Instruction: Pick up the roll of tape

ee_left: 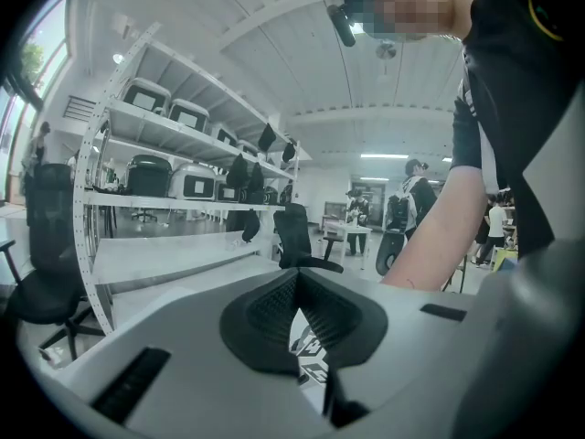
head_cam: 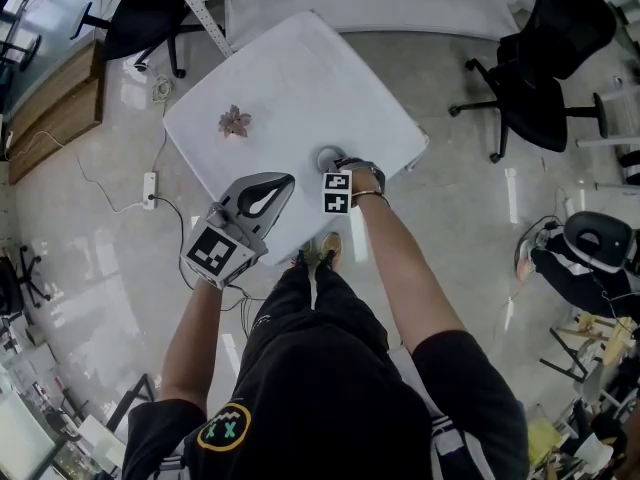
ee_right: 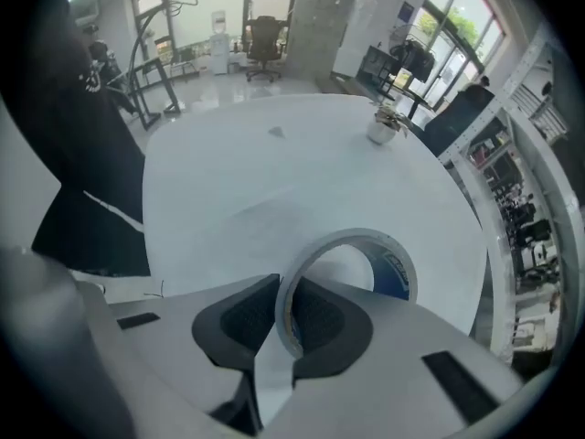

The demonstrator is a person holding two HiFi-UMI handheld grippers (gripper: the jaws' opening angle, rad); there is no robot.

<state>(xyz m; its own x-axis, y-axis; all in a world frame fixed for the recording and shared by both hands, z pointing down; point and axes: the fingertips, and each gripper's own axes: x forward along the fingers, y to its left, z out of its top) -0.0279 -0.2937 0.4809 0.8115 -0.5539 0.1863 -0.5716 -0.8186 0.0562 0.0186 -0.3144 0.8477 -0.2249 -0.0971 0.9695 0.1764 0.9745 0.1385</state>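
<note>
The roll of tape, a pale ring with a blue inner print, lies flat on the white table near its front corner. In the head view the roll of tape lies just beyond my right gripper, which points steeply down. My right gripper is shut on the roll's near wall, one pad outside the ring and one inside. My left gripper hovers over the table's front edge, left of the roll; in its own view the left gripper is shut with nothing between its pads.
A small pinkish plant stands at the table's left side, the same plant showing far across the table in the right gripper view. Black office chairs stand to the right, a power strip lies on the floor, and shelving faces the left gripper.
</note>
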